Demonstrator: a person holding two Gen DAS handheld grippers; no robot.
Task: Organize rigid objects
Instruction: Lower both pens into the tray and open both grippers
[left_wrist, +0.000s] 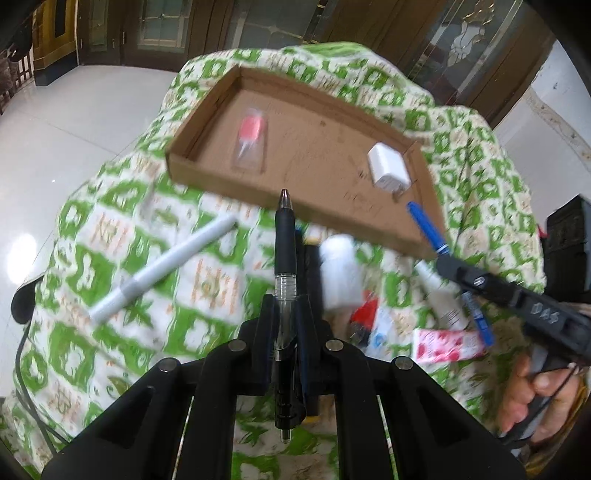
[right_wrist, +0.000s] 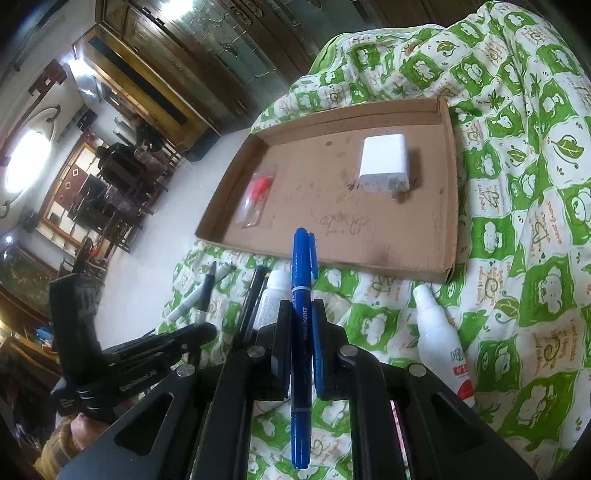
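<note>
Left gripper (left_wrist: 284, 314) pinching black pen (left_wrist: 284, 243), right gripper (right_wrist: 301, 325) pinching blue marker (right_wrist: 301, 295), both just short of the cardboard tray's (right_wrist: 332, 260) near wall. Best carried level over that wall, then laid flat on bare cardboard mid-tray. In between on the green-printed cloth (right_wrist: 517, 258): white bottle (right_wrist: 439, 332), white tube (right_wrist: 271, 295), grey marker (left_wrist: 162, 269). Farther in: white charger (right_wrist: 384, 168) toward the right wall, red-capped vial (right_wrist: 256, 195) near the left.
</note>
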